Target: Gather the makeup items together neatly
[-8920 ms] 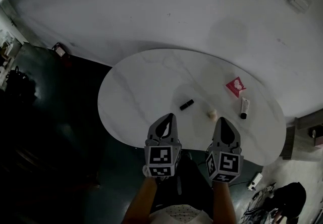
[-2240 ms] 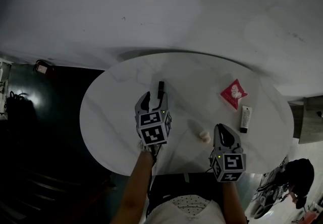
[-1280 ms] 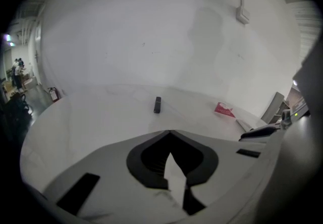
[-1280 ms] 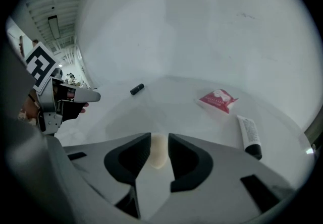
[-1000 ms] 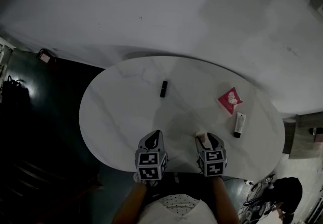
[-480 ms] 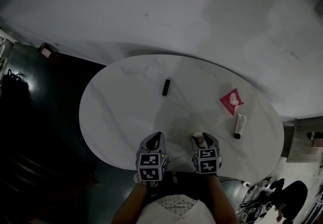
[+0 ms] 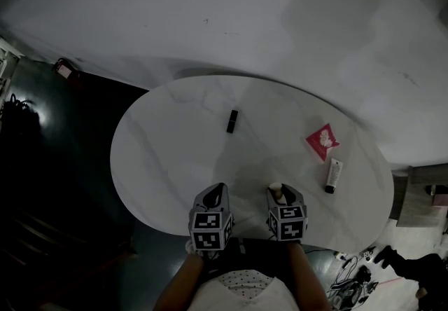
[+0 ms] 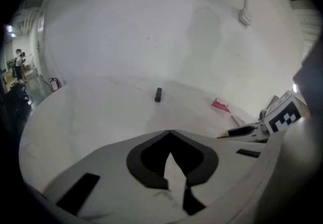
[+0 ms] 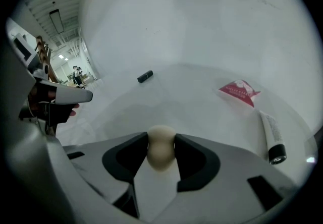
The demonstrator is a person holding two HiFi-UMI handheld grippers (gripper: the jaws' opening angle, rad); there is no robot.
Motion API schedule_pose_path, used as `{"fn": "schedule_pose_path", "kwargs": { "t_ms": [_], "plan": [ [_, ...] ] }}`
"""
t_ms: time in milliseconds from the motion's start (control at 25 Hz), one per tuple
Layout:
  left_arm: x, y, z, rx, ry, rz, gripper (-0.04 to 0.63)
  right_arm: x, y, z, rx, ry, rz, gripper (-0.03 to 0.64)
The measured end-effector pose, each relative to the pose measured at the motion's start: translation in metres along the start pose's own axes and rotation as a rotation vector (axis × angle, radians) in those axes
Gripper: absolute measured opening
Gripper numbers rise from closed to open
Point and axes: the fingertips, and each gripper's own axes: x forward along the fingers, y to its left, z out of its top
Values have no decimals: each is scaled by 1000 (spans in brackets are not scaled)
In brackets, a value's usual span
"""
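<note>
Beige sponge (image 9: pixel 161 150) upright; black lipstick (image 7: pixel 232 121), red sachet (image 7: pixel 322 141), white tube (image 7: pixel 332 175) scattered.

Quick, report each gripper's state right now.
Left gripper: shut, nothing between its jaws.
Right gripper: jaws have just been closing and pinch the beige makeup sponge.

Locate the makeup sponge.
In the head view the makeup sponge sits by the table's near edge, between the right claw's jaws, which have just been closing on it.
</note>
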Motion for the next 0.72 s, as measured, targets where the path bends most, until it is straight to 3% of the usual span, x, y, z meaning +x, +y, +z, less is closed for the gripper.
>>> {"fn": "schedule_pose_path", "kwargs": {
  "t_ms": [440,720],
  "plan": [
    [5,3,9,25,-8,-13,29,12,-3,83,-11,-121,-5,166],
    [6,17,24,23,-33,5,29,23,-10,153,97,-227,-25,164]
  ]
}}
